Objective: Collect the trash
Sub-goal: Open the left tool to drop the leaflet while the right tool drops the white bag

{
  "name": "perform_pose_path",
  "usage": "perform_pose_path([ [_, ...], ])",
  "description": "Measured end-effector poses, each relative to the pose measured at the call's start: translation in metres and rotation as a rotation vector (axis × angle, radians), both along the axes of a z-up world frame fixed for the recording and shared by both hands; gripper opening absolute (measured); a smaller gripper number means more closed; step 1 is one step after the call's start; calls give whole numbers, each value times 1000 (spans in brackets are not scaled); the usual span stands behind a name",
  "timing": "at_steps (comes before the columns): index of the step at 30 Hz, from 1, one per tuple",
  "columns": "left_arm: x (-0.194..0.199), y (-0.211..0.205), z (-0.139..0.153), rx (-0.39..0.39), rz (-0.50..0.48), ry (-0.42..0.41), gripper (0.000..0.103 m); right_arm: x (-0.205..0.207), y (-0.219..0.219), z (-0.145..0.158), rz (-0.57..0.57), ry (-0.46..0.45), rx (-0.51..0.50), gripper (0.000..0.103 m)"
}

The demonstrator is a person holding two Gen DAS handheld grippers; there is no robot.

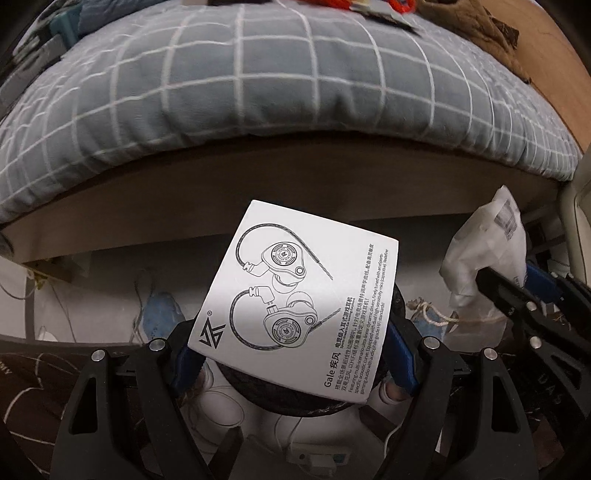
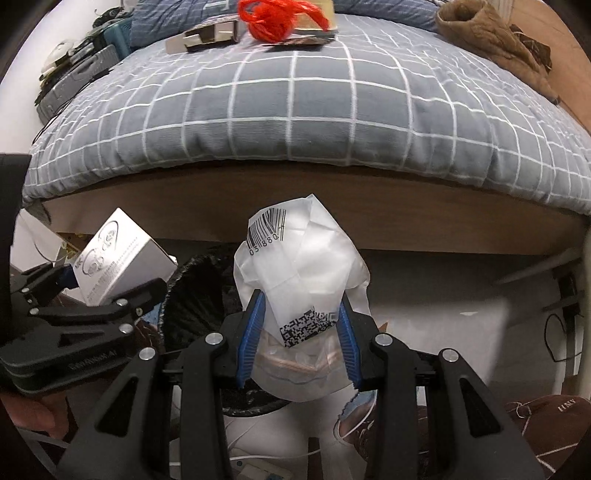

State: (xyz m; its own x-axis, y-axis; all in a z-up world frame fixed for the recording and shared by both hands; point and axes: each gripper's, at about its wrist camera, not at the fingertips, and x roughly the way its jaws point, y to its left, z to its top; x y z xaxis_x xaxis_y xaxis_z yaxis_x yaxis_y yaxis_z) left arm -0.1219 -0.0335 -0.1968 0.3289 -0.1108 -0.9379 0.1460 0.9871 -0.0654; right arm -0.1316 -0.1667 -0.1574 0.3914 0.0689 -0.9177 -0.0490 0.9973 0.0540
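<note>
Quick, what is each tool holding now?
Left tool: closed on the white earphone box.
Right tool: closed on the white plastic bag.

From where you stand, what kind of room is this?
Most likely a bedroom: a bed with a grey checked quilt fills the view, brown clothes lie on it, and a small black bin sits on the floor beside it.

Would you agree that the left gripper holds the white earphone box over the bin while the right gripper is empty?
Not quite: the right gripper is not empty. The right wrist view shows it shut on a white plastic bag. The left gripper does hold the earphone box over the black-lined bin.
</note>
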Motion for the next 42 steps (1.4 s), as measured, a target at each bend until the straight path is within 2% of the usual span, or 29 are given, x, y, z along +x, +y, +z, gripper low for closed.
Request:
perform_pose_path([
  [12,13,-19,-18,-23,-40,12,79,-1,-30,-3,-63,19,-26,37],
  [14,10,-17,-21,-31,-38,7,84,-1,-31,-3,-67,21,-27,37],
  [16,8,-16,-22,-26,-37,2,95,0,-29,-3,-66,24,-25,37],
  [18,7,-16,-18,-10,-36,-4,96,2,-24,-3,-59,24,-18,37],
  [22,7,5,-10,8,-5,-20,97,13,-3,-6,-23,27,6,37],
  [34,-4,85,7,45,173,-38,97,37,69,-11,89,33,42,37],
  [42,-8,110,2,48,219,-40,97,40,96,-14,140,31,49,38],
])
